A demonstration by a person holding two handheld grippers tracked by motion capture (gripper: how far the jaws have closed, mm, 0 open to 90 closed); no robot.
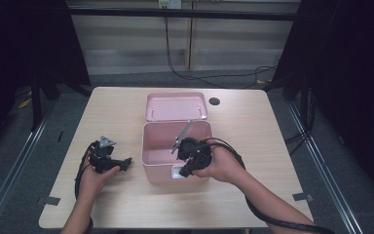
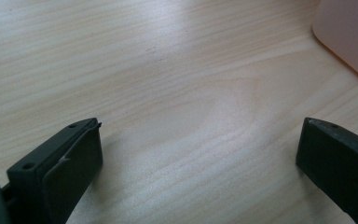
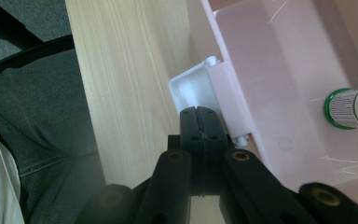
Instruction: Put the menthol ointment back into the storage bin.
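Observation:
A pink box (image 1: 146, 146) stands open in the middle of the table, and its loose lid (image 1: 175, 106) lies flat just behind it. In the right gripper view a white bottle with a green band (image 3: 349, 105) lies inside the box (image 3: 270, 84). My right gripper (image 1: 182, 171) is at the box's near wall, tilted downward. Its jaws are shut together, and their tips (image 3: 197, 112) touch the white latch (image 3: 191, 86) on the outside of that wall. Left of the box, my left gripper (image 1: 124, 163) hovers low over the bare wood, open and with nothing in it (image 2: 200, 140). A corner of the box (image 2: 349, 32) lies ahead of it.
The light wooden table (image 1: 253, 131) has a round cable hole (image 1: 214, 101) at the back right of the lid. Black cables (image 1: 214, 75) run over the floor behind it. The table's near edge and the person's lap (image 3: 37, 102) lie just below my right gripper.

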